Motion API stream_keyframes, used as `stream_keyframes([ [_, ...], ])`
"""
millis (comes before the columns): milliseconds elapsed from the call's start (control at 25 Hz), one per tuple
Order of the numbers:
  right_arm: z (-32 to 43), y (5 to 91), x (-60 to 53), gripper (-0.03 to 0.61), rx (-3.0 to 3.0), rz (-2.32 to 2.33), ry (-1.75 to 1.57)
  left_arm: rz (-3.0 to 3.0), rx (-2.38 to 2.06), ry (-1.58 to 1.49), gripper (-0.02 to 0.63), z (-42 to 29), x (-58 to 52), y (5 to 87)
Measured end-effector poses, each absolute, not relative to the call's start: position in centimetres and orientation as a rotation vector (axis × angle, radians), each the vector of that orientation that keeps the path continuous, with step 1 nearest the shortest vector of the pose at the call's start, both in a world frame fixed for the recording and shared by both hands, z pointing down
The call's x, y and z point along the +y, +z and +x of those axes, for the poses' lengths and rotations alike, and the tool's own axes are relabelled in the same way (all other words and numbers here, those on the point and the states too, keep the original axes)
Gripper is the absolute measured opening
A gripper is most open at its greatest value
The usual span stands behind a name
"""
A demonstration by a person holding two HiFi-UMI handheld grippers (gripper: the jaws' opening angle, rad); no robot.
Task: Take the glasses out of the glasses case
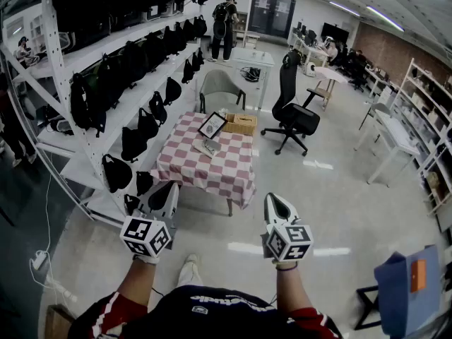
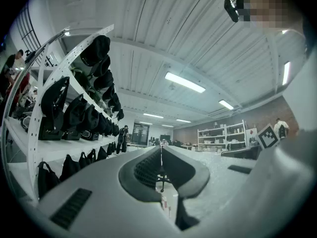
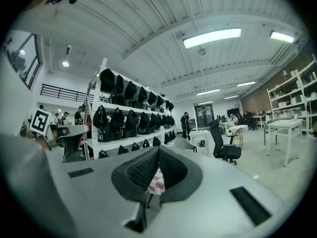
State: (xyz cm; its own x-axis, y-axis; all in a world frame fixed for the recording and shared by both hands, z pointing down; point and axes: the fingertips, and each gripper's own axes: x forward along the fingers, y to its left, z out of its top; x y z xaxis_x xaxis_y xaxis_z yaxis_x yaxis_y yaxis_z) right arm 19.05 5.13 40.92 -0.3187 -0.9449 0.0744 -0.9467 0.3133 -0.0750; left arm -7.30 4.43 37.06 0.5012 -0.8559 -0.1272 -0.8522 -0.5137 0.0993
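Stage: approach; nothing handled yet.
- Left gripper [image 1: 169, 187]: jaws closed together, empty, held level at near left.
- Right gripper [image 1: 274, 198]: the same, near right.
- Table [image 1: 233, 175]: checked cloth, well ahead.
- Case [image 1: 206, 147]: small flat item at table centre, probably the glasses case; too small to confirm.
- Frame [image 1: 212, 125], basket [image 1: 240, 123]: far side.

Next move likely calls for closing on the table and opening the jaws.

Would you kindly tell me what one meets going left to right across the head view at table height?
White shelving rack of black bags → table with red-and-white checkered cloth → black wheeled office chair → long white desk.
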Motion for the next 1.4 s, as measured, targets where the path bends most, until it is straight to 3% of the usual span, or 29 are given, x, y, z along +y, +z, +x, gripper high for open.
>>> stream_keyframes([
  [1400,18.5,41.5,6.6,-0.006,-2.589,1.781,0.203,2.707,-1.516,-0.235,0.011,-6.1,6.0,36.7],
])
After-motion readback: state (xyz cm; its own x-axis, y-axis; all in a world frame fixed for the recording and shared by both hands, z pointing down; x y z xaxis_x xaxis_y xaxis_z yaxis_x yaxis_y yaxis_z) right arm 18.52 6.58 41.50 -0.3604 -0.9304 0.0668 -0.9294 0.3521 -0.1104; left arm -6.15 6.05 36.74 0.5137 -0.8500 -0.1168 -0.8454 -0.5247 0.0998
